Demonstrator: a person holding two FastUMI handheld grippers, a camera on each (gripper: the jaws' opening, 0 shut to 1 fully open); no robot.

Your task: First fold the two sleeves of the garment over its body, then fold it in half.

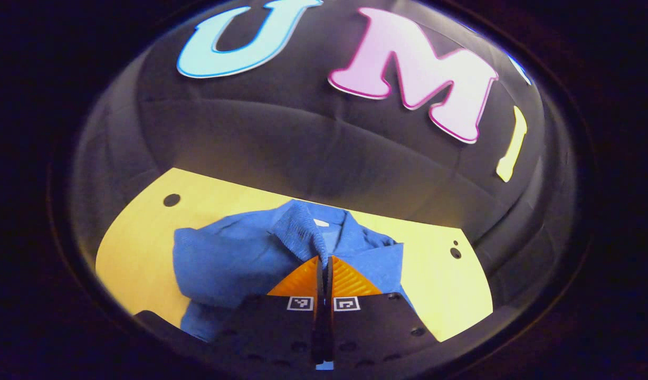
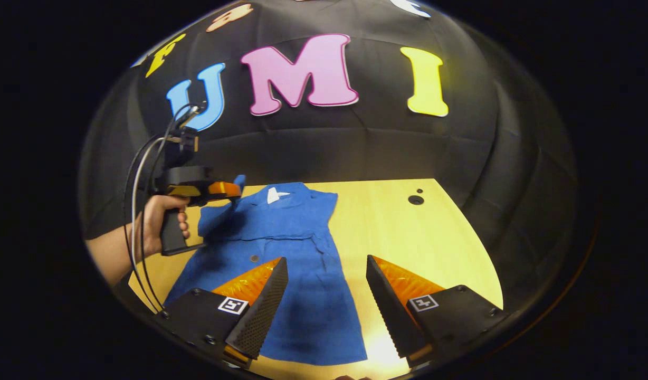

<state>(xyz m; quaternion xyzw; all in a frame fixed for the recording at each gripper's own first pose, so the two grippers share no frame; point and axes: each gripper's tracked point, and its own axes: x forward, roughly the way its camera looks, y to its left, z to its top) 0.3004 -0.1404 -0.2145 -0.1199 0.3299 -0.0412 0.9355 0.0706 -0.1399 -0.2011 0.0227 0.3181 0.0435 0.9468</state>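
Note:
A blue garment lies flat on the yellow table, collar and white tag at the far end. In the left gripper view my left gripper is shut on a fold of the garment's sleeve, whose ribbed end stands up just past the fingertips. In the right gripper view that left gripper, held by a hand, lifts the sleeve at the garment's far left. My right gripper hangs open over the lower body of the garment, nothing between its fingers.
The table has round holes near its far corners. The black cloth wall stands right behind the table. Cables loop from the left gripper beside the person's forearm.

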